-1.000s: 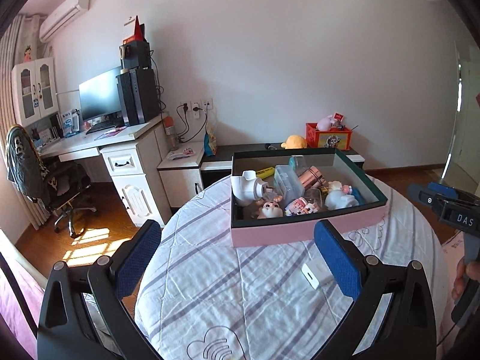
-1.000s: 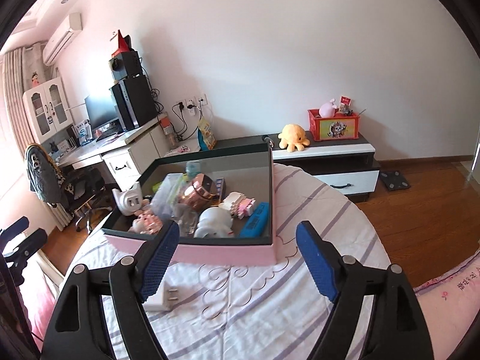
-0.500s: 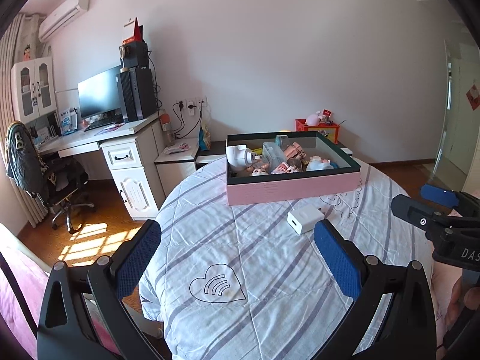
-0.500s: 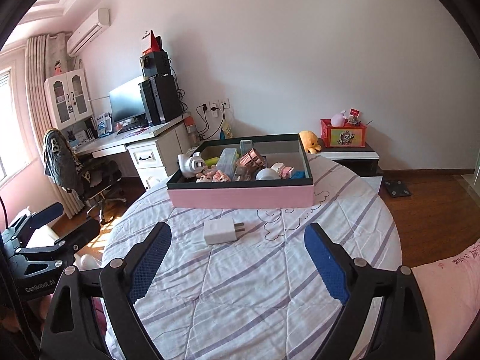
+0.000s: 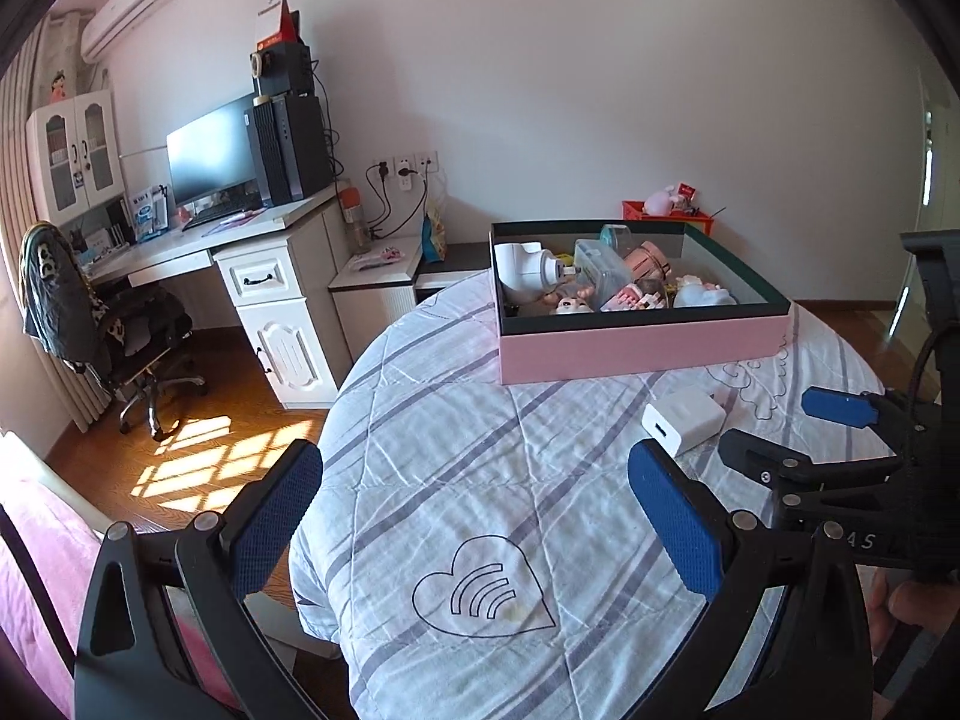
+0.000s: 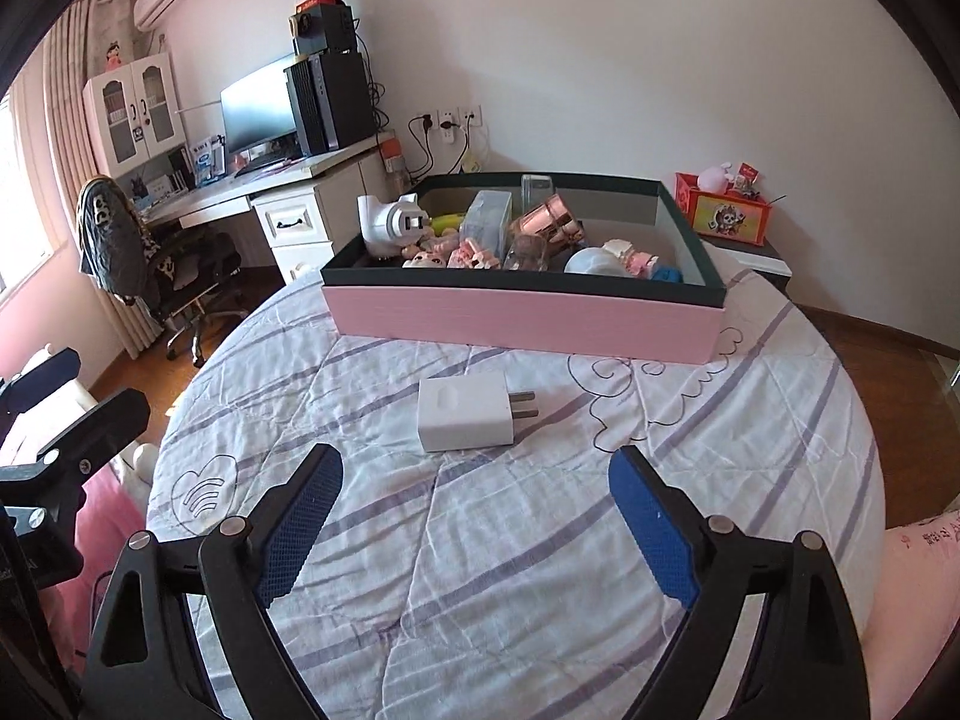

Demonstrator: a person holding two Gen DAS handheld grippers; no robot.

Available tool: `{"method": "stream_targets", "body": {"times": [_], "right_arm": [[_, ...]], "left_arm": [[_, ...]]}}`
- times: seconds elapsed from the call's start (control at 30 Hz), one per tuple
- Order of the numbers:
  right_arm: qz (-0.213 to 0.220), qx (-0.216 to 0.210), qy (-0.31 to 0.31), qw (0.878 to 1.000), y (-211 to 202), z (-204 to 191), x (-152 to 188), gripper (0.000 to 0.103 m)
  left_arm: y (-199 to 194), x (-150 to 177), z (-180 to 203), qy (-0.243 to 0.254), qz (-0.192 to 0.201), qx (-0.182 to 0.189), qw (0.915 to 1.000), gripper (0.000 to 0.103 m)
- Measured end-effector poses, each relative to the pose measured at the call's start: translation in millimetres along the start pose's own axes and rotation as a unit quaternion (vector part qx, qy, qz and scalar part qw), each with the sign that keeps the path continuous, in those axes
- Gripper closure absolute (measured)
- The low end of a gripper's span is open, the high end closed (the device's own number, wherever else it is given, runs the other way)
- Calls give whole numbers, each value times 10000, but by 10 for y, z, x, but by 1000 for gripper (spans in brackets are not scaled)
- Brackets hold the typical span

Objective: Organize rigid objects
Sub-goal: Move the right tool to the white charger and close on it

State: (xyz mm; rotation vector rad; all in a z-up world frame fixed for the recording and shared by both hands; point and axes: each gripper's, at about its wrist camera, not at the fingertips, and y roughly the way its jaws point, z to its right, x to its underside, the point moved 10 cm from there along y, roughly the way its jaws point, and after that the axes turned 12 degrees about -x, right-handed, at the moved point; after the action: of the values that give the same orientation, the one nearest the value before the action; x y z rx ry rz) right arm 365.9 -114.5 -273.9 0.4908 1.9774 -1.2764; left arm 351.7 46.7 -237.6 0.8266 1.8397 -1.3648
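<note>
A white plug charger (image 6: 463, 413) lies on the round table's striped cloth (image 6: 516, 540), in front of a pink box (image 6: 528, 321) with a dark rim that holds several small toys and containers. The charger also shows in the left wrist view (image 5: 683, 420), below the pink box (image 5: 642, 345). My right gripper (image 6: 477, 531) is open and empty, just short of the charger. My left gripper (image 5: 477, 516) is open and empty over the table's near left side. The right gripper shows at the right edge of the left wrist view (image 5: 798, 438).
A white desk (image 5: 252, 264) with a monitor and a computer tower stands at the far left, with an office chair (image 5: 114, 330) beside it. A low cabinet with a red box (image 6: 729, 213) stands behind the table. Wooden floor surrounds the table.
Both grippers have pulled back from the pink box, so more of the table shows. The right gripper now faces the white charger from closer. Both stayed open.
</note>
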Motion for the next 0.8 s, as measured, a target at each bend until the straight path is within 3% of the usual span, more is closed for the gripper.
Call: {"method": "stream_targets", "body": {"times": [0.23,0.4,0.43,0.5,0.6,0.8], "right_arm": [[-634,-45,14,9980,668,117,-65,11],[-928,-153,21,9956,894,206,-41,13],[-953,-190,-15,9953,904,206,-25,17],[-914,-159,-128,9956,878,234,-26,36],[-866,-378,-84,9955,788,297,-9,36],[-694,-159,72,9974,459,702,39,36]], "left_arm": [[360,-43,70,136,-187,-82,9997,0],[556,-93,107,196,-288,-112,9993,0],[577,-107,122,196,-299,-86,9993,0],[611,-144,156,203,-290,-49,9994,0],[654,-238,193,230,-234,-28,9995,0],[941,-538,158,160,-241,-192,9994,0]]}}
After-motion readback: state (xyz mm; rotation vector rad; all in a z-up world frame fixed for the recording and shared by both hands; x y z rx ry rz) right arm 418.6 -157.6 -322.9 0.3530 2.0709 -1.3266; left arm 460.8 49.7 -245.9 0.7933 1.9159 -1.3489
